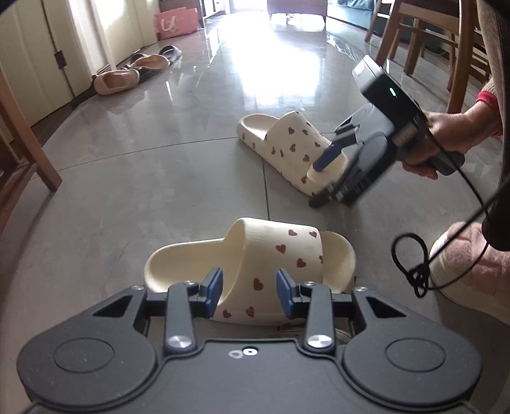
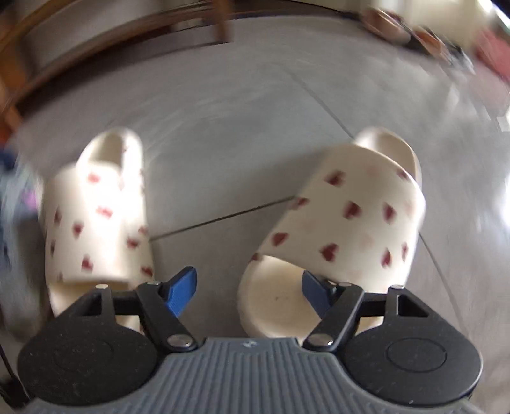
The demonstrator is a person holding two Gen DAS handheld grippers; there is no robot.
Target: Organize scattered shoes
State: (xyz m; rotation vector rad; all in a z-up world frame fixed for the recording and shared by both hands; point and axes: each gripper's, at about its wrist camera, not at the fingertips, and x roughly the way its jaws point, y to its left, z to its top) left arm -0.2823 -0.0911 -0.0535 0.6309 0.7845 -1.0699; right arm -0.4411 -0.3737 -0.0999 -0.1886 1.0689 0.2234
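Observation:
Two cream slide slippers with red hearts lie on the grey tiled floor. The near slipper (image 1: pixel 251 258) lies sideways in front of my left gripper (image 1: pixel 249 288), whose open blue fingers straddle its strap. My right gripper (image 1: pixel 325 180) is at the toe end of the far slipper (image 1: pixel 287 143), one finger over its sole, one by its outer edge. In the blurred right wrist view the right gripper (image 2: pixel 248 289) is open, its right finger over the sole of the far slipper (image 2: pixel 344 229), under the strap's edge. The near slipper (image 2: pixel 95 216) lies to the left.
Several other shoes (image 1: pixel 134 73) lie by the wall at far left, with a pink bag (image 1: pixel 175 22) behind. Wooden chair legs (image 1: pixel 28 133) stand at left, more chairs (image 1: pixel 446 41) at far right. The person's slippered foot (image 1: pixel 471 264) and a cable (image 1: pixel 414 264) are at right.

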